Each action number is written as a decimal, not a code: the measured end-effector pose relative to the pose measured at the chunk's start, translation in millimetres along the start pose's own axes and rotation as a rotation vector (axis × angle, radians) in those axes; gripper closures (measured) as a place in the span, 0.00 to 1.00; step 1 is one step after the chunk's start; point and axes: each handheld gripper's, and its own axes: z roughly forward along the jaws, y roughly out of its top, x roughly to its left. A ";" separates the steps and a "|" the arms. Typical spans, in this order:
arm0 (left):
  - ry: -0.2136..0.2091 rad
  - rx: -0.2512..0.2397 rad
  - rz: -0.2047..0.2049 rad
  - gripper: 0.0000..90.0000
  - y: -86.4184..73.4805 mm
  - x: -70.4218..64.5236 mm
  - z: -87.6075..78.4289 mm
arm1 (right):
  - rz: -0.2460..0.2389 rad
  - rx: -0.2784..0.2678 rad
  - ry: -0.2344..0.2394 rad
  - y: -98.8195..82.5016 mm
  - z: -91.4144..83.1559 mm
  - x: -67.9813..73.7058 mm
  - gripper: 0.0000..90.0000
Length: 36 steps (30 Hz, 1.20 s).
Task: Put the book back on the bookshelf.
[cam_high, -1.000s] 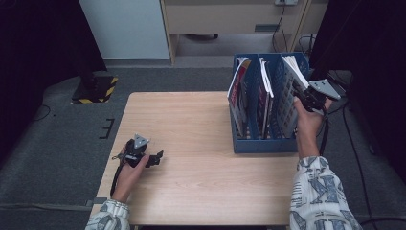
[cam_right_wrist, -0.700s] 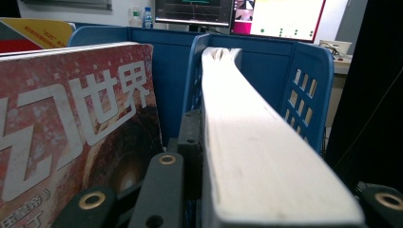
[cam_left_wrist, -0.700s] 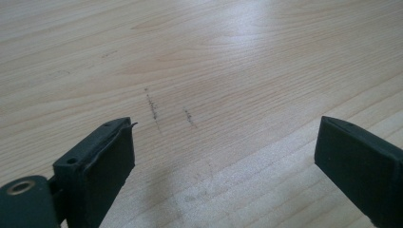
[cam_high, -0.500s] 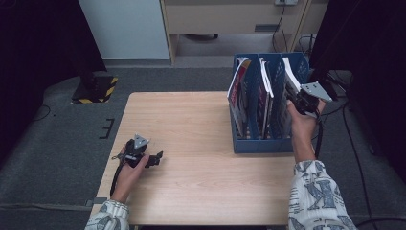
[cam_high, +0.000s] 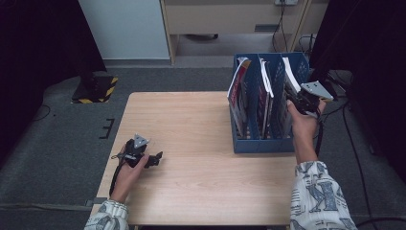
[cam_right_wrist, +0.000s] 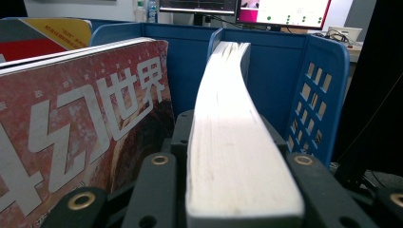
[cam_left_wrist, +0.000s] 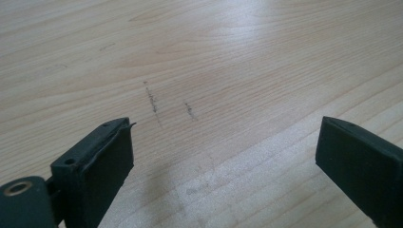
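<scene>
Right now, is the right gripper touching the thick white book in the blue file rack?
Cannot tell. In the right gripper view the white book sits between the jaws of the right gripper, which have just been opening, but neither pad's contact nor a gap is plain.

Left forearm enters from the bottom edge in a patterned sleeve. Left hand [cam_high: 127, 167] lies low on the desk [cam_high: 191, 124] and holds the left gripper [cam_high: 155, 158] level, pointing across the surface. Its fingers [cam_left_wrist: 95, 166] stand wide apart, nothing between them.

Right forearm reaches forward along the desk's right edge, wrist raised. Right hand [cam_high: 302, 120] carries the right gripper [cam_high: 293, 98] high, grey plate on top. Its fingers [cam_right_wrist: 157, 185] have just been opening, with a thick book [cam_right_wrist: 233, 142] between them; contact of the pads cannot be told.
</scene>
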 end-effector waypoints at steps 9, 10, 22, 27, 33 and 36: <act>-0.008 0.031 0.014 0.05 -1.7 -1.9 3.7 | 0.022 0.017 -0.006 -1.5 -1.7 -3.9 0.66; -0.008 0.033 0.015 0.05 -1.9 -2.2 4.1 | 0.026 0.018 -0.005 -1.6 -1.7 -4.2 0.65; -0.008 0.040 0.018 0.05 -2.7 -3.5 6.0 | 0.041 0.026 0.006 -4.3 -1.1 -6.4 0.55; -0.008 0.040 0.018 0.05 -2.8 -3.4 5.9 | 0.045 0.030 0.012 -4.1 -2.4 -7.5 0.46; -0.008 0.043 0.021 0.05 -2.9 -3.9 6.5 | 0.036 0.035 0.021 -4.6 -5.5 -8.0 0.36; -0.008 0.046 0.024 0.05 -2.9 -3.9 6.3 | 0.030 0.046 0.039 -4.4 -7.8 -7.7 0.34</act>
